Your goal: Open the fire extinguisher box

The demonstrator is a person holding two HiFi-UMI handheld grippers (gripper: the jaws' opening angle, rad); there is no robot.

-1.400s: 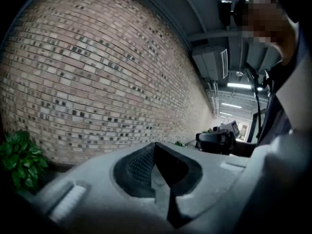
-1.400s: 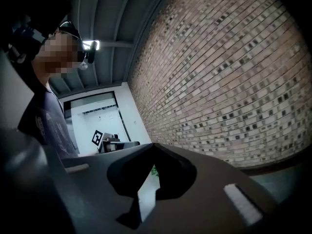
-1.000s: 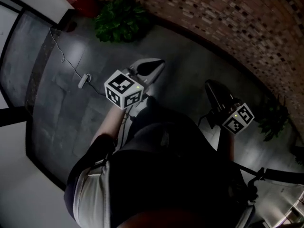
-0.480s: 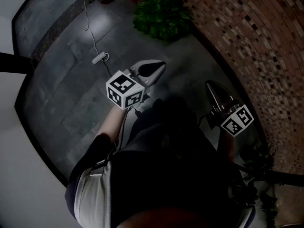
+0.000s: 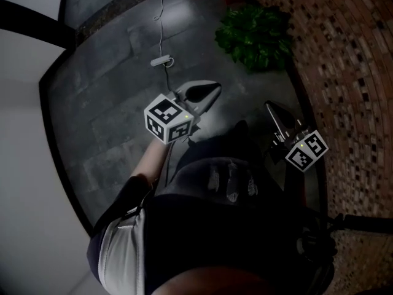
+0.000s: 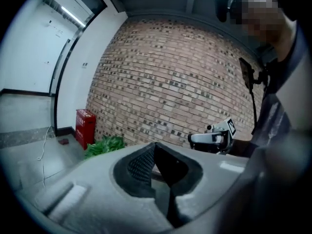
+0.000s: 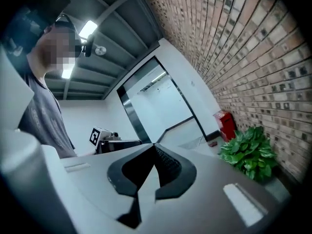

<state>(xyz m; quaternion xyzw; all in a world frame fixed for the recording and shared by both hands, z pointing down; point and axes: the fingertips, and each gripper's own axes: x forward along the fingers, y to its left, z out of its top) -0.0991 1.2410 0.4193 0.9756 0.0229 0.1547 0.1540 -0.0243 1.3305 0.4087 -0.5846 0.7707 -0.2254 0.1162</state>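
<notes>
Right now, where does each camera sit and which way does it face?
Head view: on the person's head, steeply down at the grey floor; torso, left tool, right tool show.
Left gripper view: on the left tool, along its shut jaws toward the brick wall; right tool and torso at right.
Right gripper view: on the right tool, along its shut jaws toward a white corridor; left tool and torso at left.
Shared: both gripper views catch the red fire extinguisher box and green plant.
</notes>
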